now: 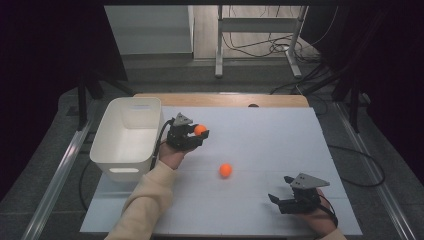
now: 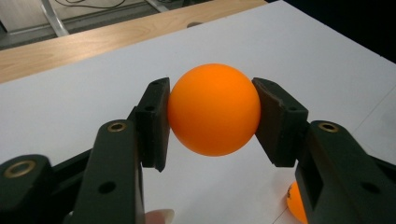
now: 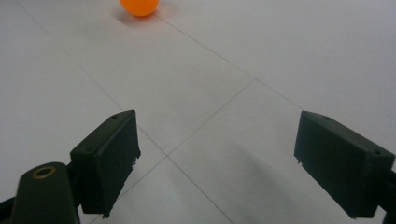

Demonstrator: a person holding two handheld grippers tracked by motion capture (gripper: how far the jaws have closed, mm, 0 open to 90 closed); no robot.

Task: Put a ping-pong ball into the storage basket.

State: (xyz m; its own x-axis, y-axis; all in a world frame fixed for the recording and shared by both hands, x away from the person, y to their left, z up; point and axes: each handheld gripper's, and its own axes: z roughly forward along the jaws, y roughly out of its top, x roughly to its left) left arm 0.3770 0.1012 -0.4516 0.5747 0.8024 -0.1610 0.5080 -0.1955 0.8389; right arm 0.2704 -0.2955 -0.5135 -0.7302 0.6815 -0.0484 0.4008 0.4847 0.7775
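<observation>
Left claw [image 1: 196, 134]: clamped on an orange ping-pong ball [image 2: 214, 109], one pad on each side at the ball's widest line, so the ball is pinched squarely and kept from squirting out. In the left gripper view the ball is seen lifted clear of the white table [image 1: 280, 145], with a gap under it. The claw is held just beside the white plastic bin [image 1: 116, 145], which sits to its left in the high view; the bin is judged to be the drop target, hence the short carry.

Right claw [image 3: 212, 154]: released, jaws spread wide, nothing between them. It is parked low over the table near the person's edge, jaws pointed toward the second orange ball [image 1: 226, 170]. That ball is seen resting on the table ahead of the right claw, well apart from it, and near and below-right of the left claw, where its edge shows past the left gripper's right jaw.

Judgement: one ball is mid-transfer, one is left to pick. The open right claw is likely staged for that pick. Bin contents cannot be told.
</observation>
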